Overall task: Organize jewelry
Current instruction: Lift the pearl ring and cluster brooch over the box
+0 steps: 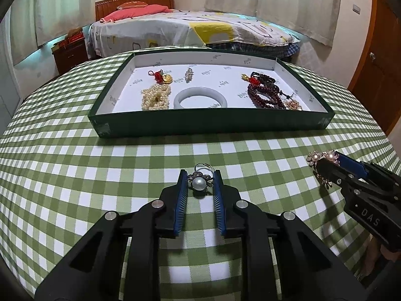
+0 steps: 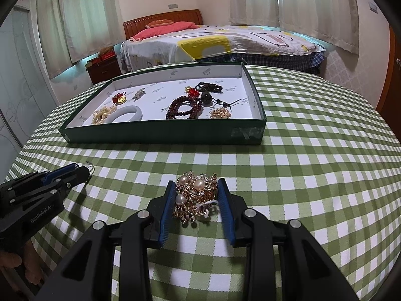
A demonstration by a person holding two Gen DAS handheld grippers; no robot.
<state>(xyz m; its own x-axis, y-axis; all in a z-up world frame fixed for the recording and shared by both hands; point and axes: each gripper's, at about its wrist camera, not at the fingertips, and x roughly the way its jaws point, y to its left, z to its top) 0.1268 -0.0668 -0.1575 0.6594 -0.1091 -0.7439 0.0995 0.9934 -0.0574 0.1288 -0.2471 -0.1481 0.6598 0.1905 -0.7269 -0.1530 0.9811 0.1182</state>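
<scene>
Currently: left gripper (image 1: 200, 175) jaws pinching pearl ring (image 1: 199, 181); right gripper (image 2: 196, 185) jaws pinching brooch (image 2: 196, 197); both low over surface, short of tray (image 1: 213, 123). Risks: ring rolling free, brooch filigree snagging.

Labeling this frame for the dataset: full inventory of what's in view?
pearl ring: 1, silver with a white pearl, on the cloth between the left fingers
gold brooch: 1, gold with pearls, on the cloth between the right fingers
tray: 1, dark green outside, white inside, far side of the table
jade bangle: 1, pale grey-green, tray front middle
pearl piece: 1, cream, tray front left
red bead strand: 1, dark red, coiled, tray right
tablecloth: 1, green and white check, covers the table
bed: 1, patterned cover, pink pillow, behind the table
left gripper: 1, black with blue pads, astride the ring
right gripper: 1, black with blue pads, astride the brooch
</scene>
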